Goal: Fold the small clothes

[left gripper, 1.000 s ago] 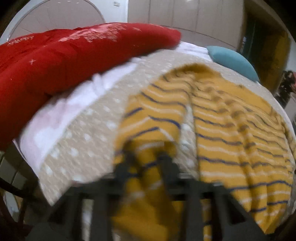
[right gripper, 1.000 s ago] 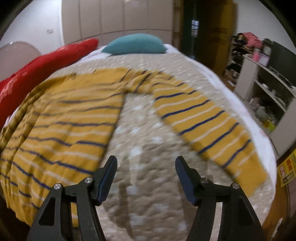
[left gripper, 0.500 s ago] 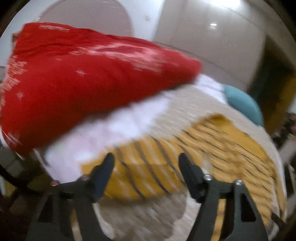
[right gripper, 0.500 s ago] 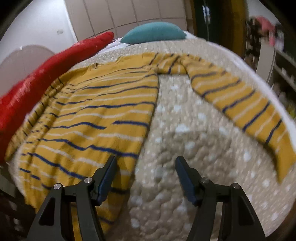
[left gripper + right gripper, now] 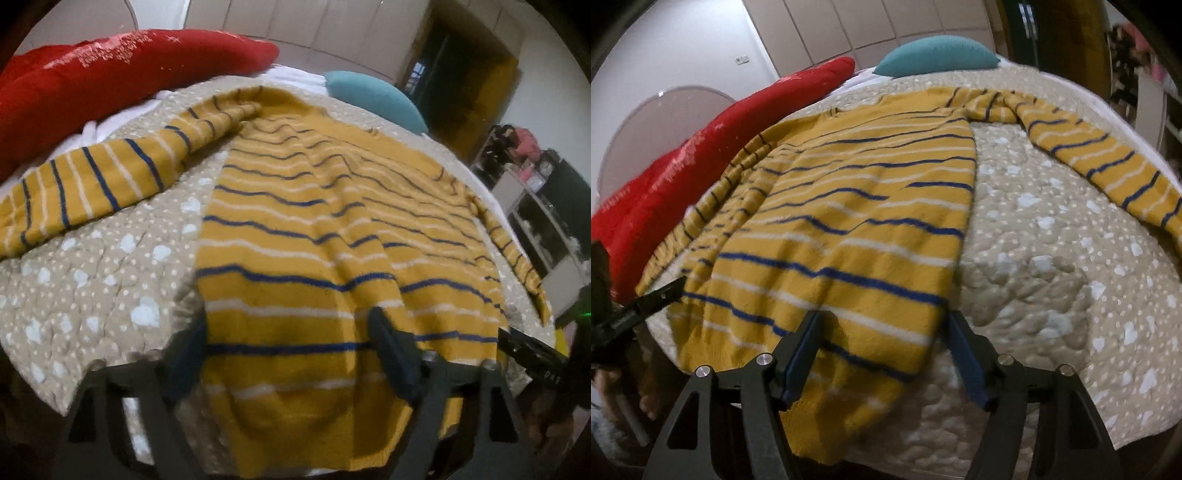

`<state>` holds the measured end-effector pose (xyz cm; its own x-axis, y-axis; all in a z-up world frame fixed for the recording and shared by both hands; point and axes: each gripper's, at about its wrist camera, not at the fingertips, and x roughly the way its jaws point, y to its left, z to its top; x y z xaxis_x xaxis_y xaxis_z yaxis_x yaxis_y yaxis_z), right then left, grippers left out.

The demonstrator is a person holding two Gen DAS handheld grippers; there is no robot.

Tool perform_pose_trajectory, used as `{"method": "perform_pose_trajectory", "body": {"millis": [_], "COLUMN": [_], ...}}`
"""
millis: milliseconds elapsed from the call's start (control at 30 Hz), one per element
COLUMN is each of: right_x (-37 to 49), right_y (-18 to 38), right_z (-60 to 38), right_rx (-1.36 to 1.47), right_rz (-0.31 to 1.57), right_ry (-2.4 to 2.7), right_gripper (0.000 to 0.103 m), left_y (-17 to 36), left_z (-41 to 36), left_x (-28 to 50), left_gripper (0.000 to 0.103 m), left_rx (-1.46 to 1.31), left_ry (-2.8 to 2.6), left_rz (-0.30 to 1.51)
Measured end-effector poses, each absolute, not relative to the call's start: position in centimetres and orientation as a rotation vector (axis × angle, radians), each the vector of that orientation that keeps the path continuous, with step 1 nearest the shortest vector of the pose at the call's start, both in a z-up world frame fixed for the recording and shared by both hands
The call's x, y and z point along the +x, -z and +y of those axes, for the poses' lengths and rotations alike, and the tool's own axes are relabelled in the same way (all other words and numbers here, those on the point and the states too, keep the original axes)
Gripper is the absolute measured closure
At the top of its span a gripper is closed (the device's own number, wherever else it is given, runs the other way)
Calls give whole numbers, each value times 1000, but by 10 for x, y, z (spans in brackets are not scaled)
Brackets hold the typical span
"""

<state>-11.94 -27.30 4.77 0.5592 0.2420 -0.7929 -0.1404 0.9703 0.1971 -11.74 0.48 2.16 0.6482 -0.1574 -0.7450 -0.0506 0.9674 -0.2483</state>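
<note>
1 striped sweater (image 5: 332, 221), spread on bedspread (image 5: 92, 295)

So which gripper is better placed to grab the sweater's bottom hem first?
Probably the right gripper: its closing jaws straddle the near right corner of the striped sweater, hem between them. The left gripper, also closing, sits over mid-hem fabric, not a corner; its view is blurrier.

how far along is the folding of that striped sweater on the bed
Barely started. Done: the yellow striped sweater lies spread flat on the dotted quilt, both sleeves out to the sides. In hand: the left tongs and right tongs each straddle a bottom corner of the hem, jaws closing, fabric between them but not yet pinched. Left: every fold; no sleeve is tucked in and the body is not doubled over.
</note>
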Motion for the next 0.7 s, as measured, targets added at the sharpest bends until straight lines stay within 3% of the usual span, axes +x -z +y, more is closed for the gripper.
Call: {"method": "perform_pose_trajectory", "body": {"millis": [33, 67, 100, 267, 433, 567, 633, 700], "right_x": [-121, -123, -123, -128, -155, -158, -159, -160], "right_y": [-47, -49, -50, -56, -52, -46, -45, -47], "right_z": [-268, -264, -263, -288, -309, -312, -318, -326], "right_rx": [95, 73, 80, 167, 182, 192, 216, 242], "right_rz": [950, 944, 945, 996, 1057, 1090, 1097, 1087], "right_ry": [-228, -233, -265, -296, -275, -268, -262, -255], "right_gripper": [57, 76, 92, 94, 94, 85, 71, 66], "left_y": [-24, -27, -30, -46, -29, -28, -33, -40], "left_z": [4, 8, 14, 32, 37, 45, 48, 50], "left_x": [-117, -115, -114, -132, -154, -161, -165, -169], "left_gripper": [72, 86, 89, 90, 90, 89, 81, 56], "left_rx": [-226, -228, -264, -318, -368, -392, -380, -374], "left_ry": [27, 15, 23, -30, -30, -35, -47, -60], "left_rz": [884, 899, 914, 932, 986, 972, 952, 921]}}
